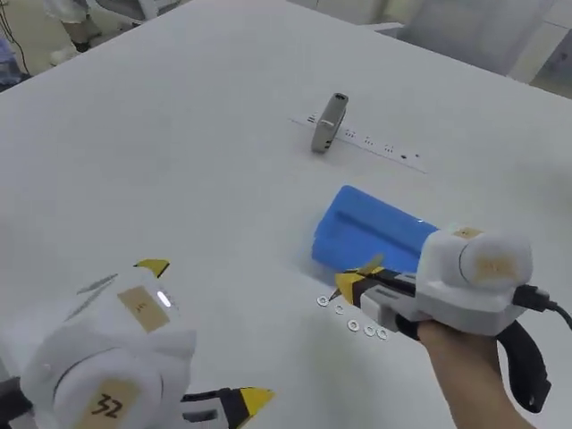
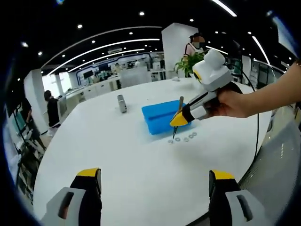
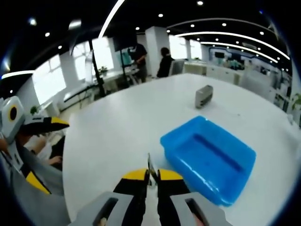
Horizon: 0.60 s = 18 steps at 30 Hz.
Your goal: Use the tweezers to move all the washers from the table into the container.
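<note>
Several small metal washers (image 1: 354, 324) lie in a row on the white table, just in front of the blue container (image 1: 375, 234). My right gripper (image 1: 353, 282) is shut on slim tweezers (image 3: 149, 165), which point down at the near end of the washer row (image 2: 178, 140). In the left gripper view the tweezers (image 2: 178, 112) hang close above the table, beside the blue container (image 2: 162, 117). I cannot tell whether they hold a washer. My left gripper (image 2: 155, 176) is open and holds nothing, low at the near left (image 1: 204, 332). The blue container (image 3: 207, 157) looks empty.
A grey upright device (image 1: 328, 122) stands beyond the container, on a thin strip (image 1: 375, 145) flush with the table. The white table (image 1: 179, 161) stretches wide to the left and back. People stand in the background of both gripper views.
</note>
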Motion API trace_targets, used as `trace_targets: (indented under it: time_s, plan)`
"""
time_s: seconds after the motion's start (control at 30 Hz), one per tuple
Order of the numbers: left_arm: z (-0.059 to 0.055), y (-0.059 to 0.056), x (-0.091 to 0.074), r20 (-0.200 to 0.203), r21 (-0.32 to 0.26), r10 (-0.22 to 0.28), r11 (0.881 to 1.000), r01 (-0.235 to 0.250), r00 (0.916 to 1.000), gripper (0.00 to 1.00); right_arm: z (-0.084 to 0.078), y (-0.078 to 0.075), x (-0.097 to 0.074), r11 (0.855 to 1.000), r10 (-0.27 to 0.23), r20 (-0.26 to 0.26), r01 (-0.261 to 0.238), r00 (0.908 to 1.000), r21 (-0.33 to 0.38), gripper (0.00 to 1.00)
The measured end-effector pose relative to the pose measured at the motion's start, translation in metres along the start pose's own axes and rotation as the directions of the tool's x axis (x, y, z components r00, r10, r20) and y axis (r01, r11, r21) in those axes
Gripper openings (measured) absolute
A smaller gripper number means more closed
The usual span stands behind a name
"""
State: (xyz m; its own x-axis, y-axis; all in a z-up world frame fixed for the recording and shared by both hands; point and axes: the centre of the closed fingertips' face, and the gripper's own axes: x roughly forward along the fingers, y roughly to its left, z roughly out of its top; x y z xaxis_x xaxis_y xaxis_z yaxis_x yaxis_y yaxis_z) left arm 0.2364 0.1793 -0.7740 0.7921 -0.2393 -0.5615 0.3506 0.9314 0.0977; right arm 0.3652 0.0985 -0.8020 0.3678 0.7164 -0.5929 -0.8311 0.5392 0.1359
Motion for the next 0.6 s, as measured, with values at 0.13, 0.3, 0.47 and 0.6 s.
trace_targets:
  time_s: [0.13, 0.3, 0.47, 0.6]
  plan:
    - [0.0, 0.004, -0.002, 0.007, -0.007, 0.015, 1.0, -0.015, 0.9999, 0.94, -0.002, 0.0, 0.007, 1.0, -0.003, -0.001, 0.003, 1.0, 0.008, 0.04]
    - [0.0, 0.007, -0.002, 0.007, 0.015, 0.033, 0.999, -0.033, 0.9994, 0.94, -0.006, 0.001, 0.009, 1.0, -0.012, -0.02, 0.012, 0.9997, -0.027, 0.04]
    - [0.001, 0.008, -0.003, 0.014, 0.015, 0.038, 0.999, -0.038, 0.9992, 0.93, -0.013, 0.002, 0.01, 0.999, -0.019, -0.043, 0.017, 0.9989, -0.048, 0.04]
    - [0.0, 0.009, -0.002, 0.011, 0.018, 0.043, 0.999, -0.043, 0.999, 0.94, -0.013, 0.0, 0.01, 0.998, -0.029, -0.037, 0.027, 0.9989, -0.059, 0.03]
